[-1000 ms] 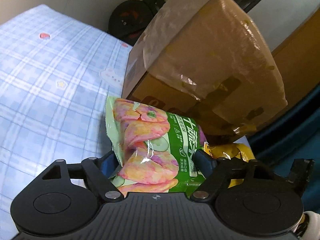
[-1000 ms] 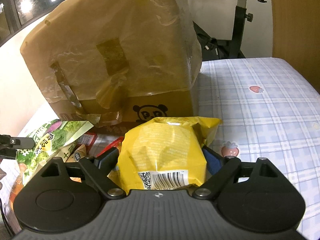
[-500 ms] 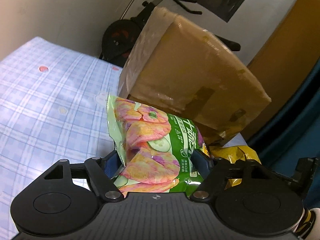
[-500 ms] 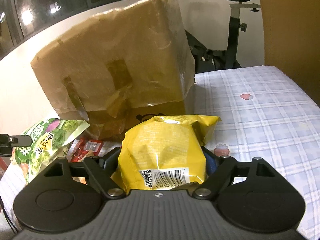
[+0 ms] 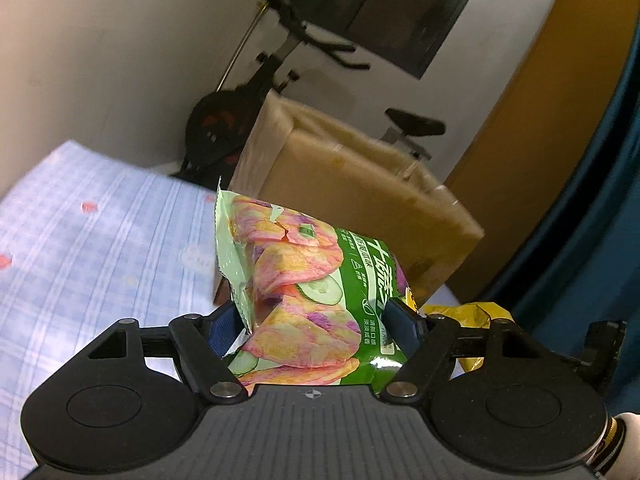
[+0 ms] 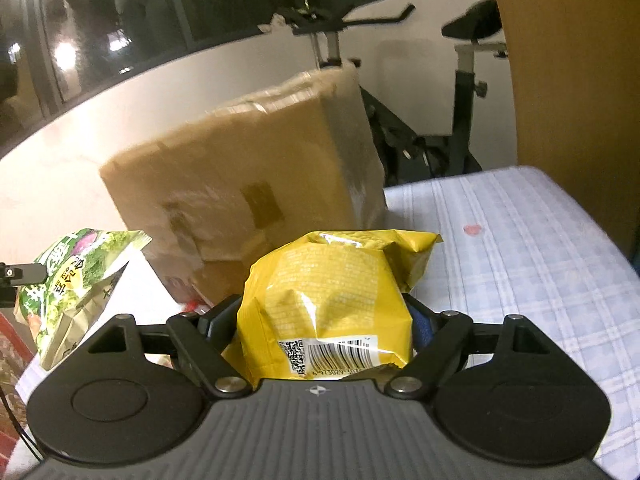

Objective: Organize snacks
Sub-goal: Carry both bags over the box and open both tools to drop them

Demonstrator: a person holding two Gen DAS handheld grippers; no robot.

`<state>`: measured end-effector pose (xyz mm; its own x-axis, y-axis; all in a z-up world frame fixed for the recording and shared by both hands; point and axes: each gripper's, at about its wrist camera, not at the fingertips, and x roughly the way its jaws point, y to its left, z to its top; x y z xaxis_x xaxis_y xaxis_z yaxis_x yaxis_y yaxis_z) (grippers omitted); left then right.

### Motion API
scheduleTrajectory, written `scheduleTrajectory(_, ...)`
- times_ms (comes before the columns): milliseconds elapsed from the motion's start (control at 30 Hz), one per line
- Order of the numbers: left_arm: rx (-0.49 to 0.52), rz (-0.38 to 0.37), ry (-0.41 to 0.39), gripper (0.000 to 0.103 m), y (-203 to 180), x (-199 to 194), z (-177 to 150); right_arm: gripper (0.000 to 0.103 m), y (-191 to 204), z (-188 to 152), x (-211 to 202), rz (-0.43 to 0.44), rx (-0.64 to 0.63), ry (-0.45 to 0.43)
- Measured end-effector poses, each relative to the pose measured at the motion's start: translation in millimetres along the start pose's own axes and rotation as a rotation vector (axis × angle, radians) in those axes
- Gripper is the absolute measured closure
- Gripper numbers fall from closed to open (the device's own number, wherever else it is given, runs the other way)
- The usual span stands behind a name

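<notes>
Snacks are in both our grippers. Our left gripper [image 5: 320, 312] has its jaws set wide and pressed on the 2 sides of a green chip bag [image 5: 304, 292], which stands up out of them above the bed [image 5: 100, 240]. Our right gripper [image 6: 324, 320] holds a yellow snack bag [image 6: 332, 304] the same way, jaws wide and closed against its puffy sides, barcode end toward the camera. Its jaws have just been closing a little with the bag between them. Both bags hang in the air in front of a taped cardboard box [image 6: 256, 184] that sits on the bed, with an exercise bike [image 6: 460, 92] behind it. A few small red packets [image 6: 188, 300] lie at the foot of the box.

We judge the main risk to be slipping: both bags are smooth, air-filled and gripped only at their lower part, so a quick swing or tilt could let one slide out. Squeezing harder could crush the chips or burst a seam. We cannot see an opening in the box from here, so pushing a bag at a taped face would only crumple it. The 2 bags are also near each other and could collide.
</notes>
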<state>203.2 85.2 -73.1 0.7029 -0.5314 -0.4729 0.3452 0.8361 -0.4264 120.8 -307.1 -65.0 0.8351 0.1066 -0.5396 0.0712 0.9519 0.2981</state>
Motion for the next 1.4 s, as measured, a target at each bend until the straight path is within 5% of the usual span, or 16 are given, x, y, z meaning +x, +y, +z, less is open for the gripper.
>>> scheduleTrajectory(733, 0.028, -0.049, -0.144, 0.025, -46, 8, 59, 0.020, 45, 99, -27, 0.090, -0.122, -0.184)
scheduleTrajectory(1100, 0.022, -0.012, -0.197, 0.025, -53, 28, 96, 0.020, 46, 135, 3, 0.089, -0.143, -0.213)
scheduleTrajectory(1400, 0.096, 0.067, -0.215, 0.025, -76, 74, 129, 0.020, 52, 162, 58, -0.004, -0.172, -0.224)
